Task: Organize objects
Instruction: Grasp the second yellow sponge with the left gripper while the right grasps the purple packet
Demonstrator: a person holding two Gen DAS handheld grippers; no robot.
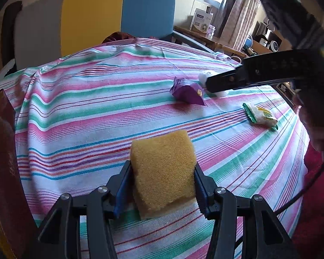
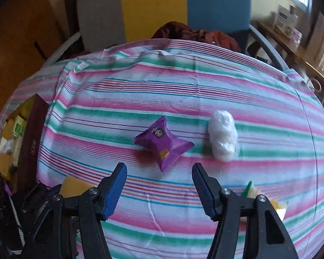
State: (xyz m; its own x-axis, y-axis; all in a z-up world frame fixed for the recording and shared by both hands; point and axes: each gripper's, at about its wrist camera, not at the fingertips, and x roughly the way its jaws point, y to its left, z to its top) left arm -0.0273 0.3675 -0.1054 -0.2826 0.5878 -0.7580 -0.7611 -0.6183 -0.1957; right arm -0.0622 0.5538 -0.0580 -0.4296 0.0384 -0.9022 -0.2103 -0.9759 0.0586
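A yellow sponge (image 1: 159,151) sits between the blue pads of my left gripper (image 1: 162,166), which is shut on it just above or on the striped tablecloth (image 1: 86,108). The sponge's corner (image 2: 75,186) also shows at the lower left of the right wrist view. My right gripper (image 2: 158,168) is open and holds nothing, hovering over the cloth just short of a purple snack packet (image 2: 162,140). To the right of that packet lies a white plastic-wrapped wad (image 2: 223,136). A green and yellow packet (image 1: 262,116) lies further right, partly hidden behind the right finger in the right wrist view.
A dark red box (image 1: 2,161) stands at the table's left edge, with several items inside it (image 2: 13,129). Behind the table is a chair with a grey, yellow and blue back (image 1: 92,17) and a red garment (image 2: 194,34) on it. A wooden side table (image 1: 205,36) is at the right.
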